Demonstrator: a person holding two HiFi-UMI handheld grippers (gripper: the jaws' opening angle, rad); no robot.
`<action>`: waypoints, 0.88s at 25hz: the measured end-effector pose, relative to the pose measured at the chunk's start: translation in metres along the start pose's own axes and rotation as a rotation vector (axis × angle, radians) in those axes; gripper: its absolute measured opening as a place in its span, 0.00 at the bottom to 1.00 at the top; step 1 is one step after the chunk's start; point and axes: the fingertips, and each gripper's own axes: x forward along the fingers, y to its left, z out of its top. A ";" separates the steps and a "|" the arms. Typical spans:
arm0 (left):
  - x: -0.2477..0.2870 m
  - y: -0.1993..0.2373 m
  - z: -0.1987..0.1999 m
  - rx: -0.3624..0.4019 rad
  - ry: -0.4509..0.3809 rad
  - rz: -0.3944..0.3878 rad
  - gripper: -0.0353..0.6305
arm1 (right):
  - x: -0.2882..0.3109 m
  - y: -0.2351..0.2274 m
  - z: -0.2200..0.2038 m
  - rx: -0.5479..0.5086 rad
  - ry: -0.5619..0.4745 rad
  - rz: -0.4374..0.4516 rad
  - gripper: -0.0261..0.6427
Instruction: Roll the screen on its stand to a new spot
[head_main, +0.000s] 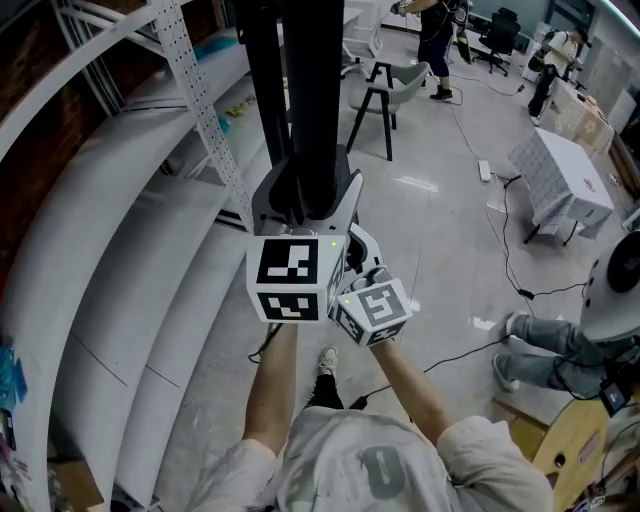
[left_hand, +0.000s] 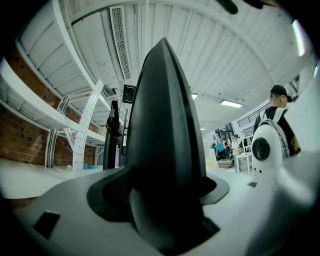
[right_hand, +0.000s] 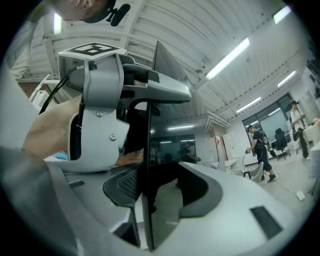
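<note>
The screen (head_main: 300, 90) is a tall black panel, seen from above as a dark column rising in front of me. My left gripper (head_main: 305, 200) clasps its thick rounded back edge, its marker cube just below. In the left gripper view the black screen body (left_hand: 165, 130) fills the space between the grey jaws of the left gripper (left_hand: 165, 200), which are shut on it. My right gripper (head_main: 350, 245) sits close beside the left one. In the right gripper view the thin glossy screen edge (right_hand: 148, 150) runs between the jaws of the right gripper (right_hand: 155, 192), which hold it.
White metal shelving with a perforated upright (head_main: 205, 110) runs along the left. A black stool and pale chair (head_main: 385, 90) stand ahead. Cables (head_main: 505, 250) trail over the floor. A white-covered table (head_main: 560, 180) and a seated person's legs (head_main: 550, 350) are at the right.
</note>
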 end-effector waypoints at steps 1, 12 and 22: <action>-0.008 -0.007 0.001 0.000 -0.002 -0.001 0.57 | -0.009 0.004 0.002 0.000 -0.003 0.001 0.34; -0.112 -0.060 0.013 -0.025 -0.037 -0.003 0.59 | -0.101 0.075 0.017 -0.014 -0.018 0.025 0.33; -0.187 -0.052 0.021 -0.056 -0.056 -0.046 0.59 | -0.126 0.147 0.017 -0.035 -0.008 0.006 0.34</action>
